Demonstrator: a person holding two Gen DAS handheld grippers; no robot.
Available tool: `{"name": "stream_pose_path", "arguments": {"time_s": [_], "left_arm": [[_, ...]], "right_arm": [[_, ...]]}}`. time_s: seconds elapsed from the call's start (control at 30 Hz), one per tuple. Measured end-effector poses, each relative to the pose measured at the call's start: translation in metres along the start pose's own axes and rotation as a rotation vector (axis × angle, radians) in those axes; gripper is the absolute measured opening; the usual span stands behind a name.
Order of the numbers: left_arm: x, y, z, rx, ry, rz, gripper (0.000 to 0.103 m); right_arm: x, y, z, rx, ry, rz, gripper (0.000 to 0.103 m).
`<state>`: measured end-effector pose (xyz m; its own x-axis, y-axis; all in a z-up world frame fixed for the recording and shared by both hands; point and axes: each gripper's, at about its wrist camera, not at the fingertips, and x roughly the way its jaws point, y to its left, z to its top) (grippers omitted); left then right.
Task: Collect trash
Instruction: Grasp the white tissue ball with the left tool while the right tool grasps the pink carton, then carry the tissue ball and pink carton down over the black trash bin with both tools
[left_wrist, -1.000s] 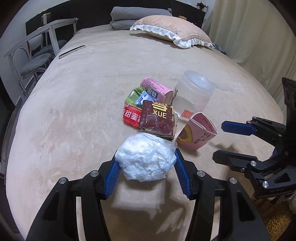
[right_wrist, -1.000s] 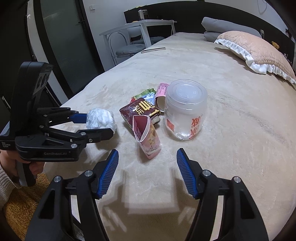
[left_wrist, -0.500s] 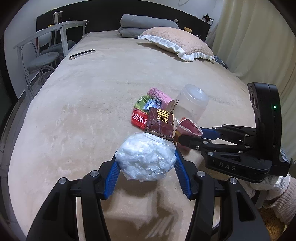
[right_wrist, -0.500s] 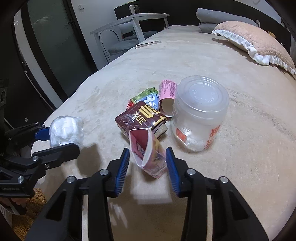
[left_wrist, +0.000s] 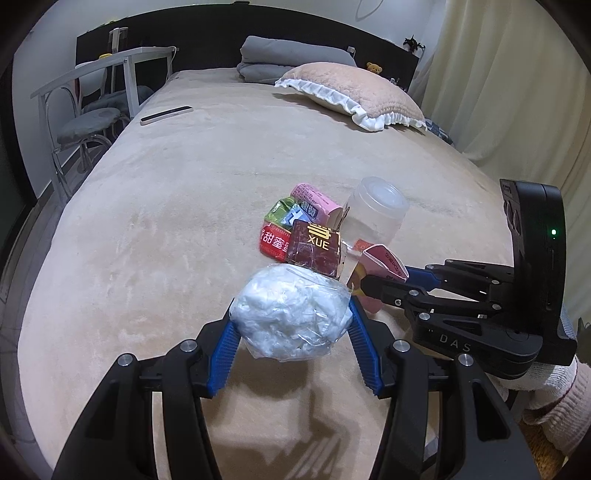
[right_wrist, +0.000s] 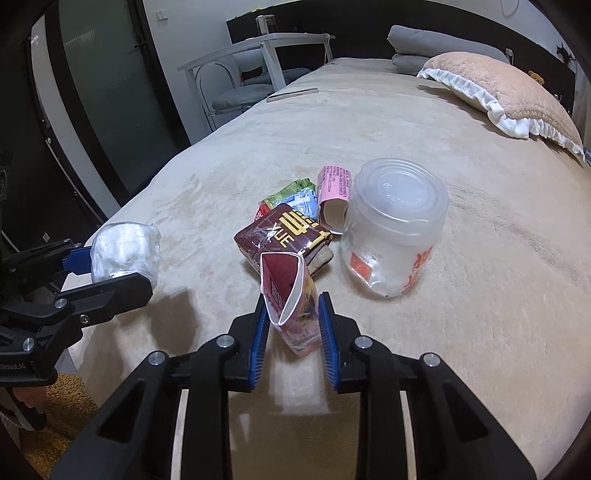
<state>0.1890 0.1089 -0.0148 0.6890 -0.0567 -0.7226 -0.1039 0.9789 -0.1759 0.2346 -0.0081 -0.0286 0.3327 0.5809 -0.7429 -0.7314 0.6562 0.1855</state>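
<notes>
My left gripper (left_wrist: 291, 325) is shut on a white crumpled plastic bag (left_wrist: 293, 319) and holds it above the bed; the bag also shows in the right wrist view (right_wrist: 123, 251). My right gripper (right_wrist: 293, 317) is shut on an open pink carton (right_wrist: 291, 299), which also shows in the left wrist view (left_wrist: 380, 266). On the beige bed (right_wrist: 480, 314) lie a dark red "XUE" wrapper (right_wrist: 284, 232), a pink box (right_wrist: 334, 192), a green and red wrapper (right_wrist: 291, 197) and a clear plastic tub (right_wrist: 393, 229).
A pink frilled pillow (left_wrist: 354, 96) and folded grey bedding (left_wrist: 291, 61) lie at the head of the bed. A slim remote (left_wrist: 166, 115) lies near the bed's left edge. A white table and chairs (left_wrist: 92, 110) stand beside it. Curtains (left_wrist: 517, 92) hang at the right.
My right gripper moved in and closed on the pink carton. My left gripper rose with the plastic bag held fast.
</notes>
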Motion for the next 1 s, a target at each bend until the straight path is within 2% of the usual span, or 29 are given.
{"name": "stream_pose_path", "arguments": {"time_s": [0.47, 0.73, 1.0], "left_arm": [[-0.018, -0.003, -0.022, -0.040, -0.038, 0.017, 0.054], [-0.039, -0.021, -0.054, -0.070, -0.069, -0.032, 0.054], [-0.055, -0.043, -0.091, -0.070, -0.089, -0.069, 0.054]], "right_arm": [[-0.059, 0.007, -0.037, 0.019, -0.071, 0.018, 0.025], [-0.101, 0.003, -0.073, 0.067, -0.129, 0.052, 0.025], [-0.138, 0.005, -0.124, 0.116, -0.164, 0.067, 0.025]]}}
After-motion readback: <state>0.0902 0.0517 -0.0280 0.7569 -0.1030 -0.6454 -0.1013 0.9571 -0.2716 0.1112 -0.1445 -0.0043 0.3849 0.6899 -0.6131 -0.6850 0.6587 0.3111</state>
